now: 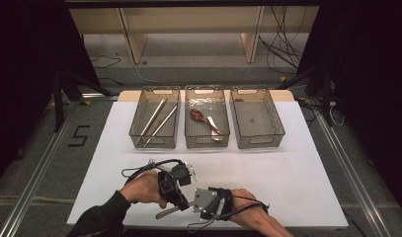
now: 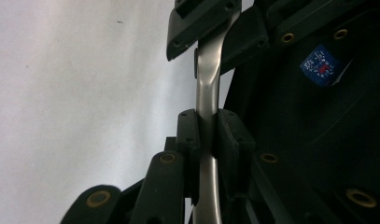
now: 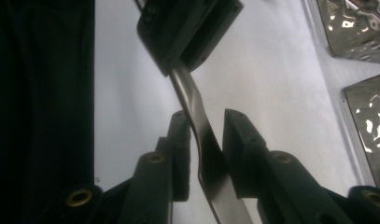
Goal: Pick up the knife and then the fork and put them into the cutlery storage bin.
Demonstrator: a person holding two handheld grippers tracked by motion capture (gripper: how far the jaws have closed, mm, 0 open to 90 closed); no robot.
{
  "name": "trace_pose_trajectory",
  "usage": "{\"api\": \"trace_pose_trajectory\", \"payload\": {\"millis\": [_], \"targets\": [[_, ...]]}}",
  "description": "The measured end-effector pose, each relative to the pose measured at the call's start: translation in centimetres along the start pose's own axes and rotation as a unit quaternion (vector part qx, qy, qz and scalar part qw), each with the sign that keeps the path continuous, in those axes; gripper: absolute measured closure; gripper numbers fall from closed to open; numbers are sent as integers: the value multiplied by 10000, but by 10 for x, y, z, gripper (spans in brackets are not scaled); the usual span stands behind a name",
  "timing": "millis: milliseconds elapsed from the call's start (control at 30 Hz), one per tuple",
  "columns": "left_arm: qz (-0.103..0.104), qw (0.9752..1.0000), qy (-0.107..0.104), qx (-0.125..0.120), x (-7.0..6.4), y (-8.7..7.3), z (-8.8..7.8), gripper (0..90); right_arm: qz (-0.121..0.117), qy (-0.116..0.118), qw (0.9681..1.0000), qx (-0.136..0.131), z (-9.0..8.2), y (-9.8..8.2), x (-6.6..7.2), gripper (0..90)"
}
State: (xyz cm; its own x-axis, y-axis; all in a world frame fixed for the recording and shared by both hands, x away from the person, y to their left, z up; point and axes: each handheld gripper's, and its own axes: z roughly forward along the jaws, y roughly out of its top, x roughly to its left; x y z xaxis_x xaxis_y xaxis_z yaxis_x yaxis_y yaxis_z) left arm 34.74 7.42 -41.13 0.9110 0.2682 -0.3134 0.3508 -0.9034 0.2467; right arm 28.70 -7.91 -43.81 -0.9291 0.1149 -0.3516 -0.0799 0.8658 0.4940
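the long, flat, brushed-silver metal utensil handle (image 2: 207, 88), gently curved, hangs just above the white table sheet (image 1: 287, 168) near its front edge. the left gripper (image 2: 207, 133) pinches it tight; the right gripper (image 3: 206, 135) has a gap beside the handle, jaws not fully pressed. a small blue sticker (image 2: 321, 64) is unreadable.

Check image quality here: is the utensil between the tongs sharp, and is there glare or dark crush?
High view: white table evenly lit, surroundings crushed to black, metal utensil small and soft. Left gripper view: utensil catches a bright highlight, near tongs blurred. Right gripper view: utensil dark against bright table, baskets glare.
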Motion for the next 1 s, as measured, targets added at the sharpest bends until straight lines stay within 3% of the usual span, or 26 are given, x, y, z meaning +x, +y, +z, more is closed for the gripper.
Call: {"api": "trace_pose_trajectory", "payload": {"millis": [33,100,367,533,633,733,867,1000], "targets": [[50,10000,-3,39,0,0,0,789,6,-10,10000,10,0,0,2,759],[47,10000,-53,49,1,0,1,788,-292,-2,9996,31,0,0,2,783],[63,10000,-32,31,0,-1,0,772,-560,179,9983,52,0,0,7,886],[-2,10000,-31,-80,1,-1,-1,747,-573,245,9980,82,-1,-1,6,890],[-91,9994,112,-311,3,-4,-9,659,-546,228,9981,154,-2,-5,5,891],[-141,9985,246,-463,6,-10,-18,637,-480,259,9983,182,-3,-8,3,891],[-378,9948,524,-791,10,-20,-30,546,-277,266,9990,216,-6,-12,-3,892],[-553,9870,862,-1241,12,-31,-42,427,57,83,9997,203,-9,-19,-13,891]]}}
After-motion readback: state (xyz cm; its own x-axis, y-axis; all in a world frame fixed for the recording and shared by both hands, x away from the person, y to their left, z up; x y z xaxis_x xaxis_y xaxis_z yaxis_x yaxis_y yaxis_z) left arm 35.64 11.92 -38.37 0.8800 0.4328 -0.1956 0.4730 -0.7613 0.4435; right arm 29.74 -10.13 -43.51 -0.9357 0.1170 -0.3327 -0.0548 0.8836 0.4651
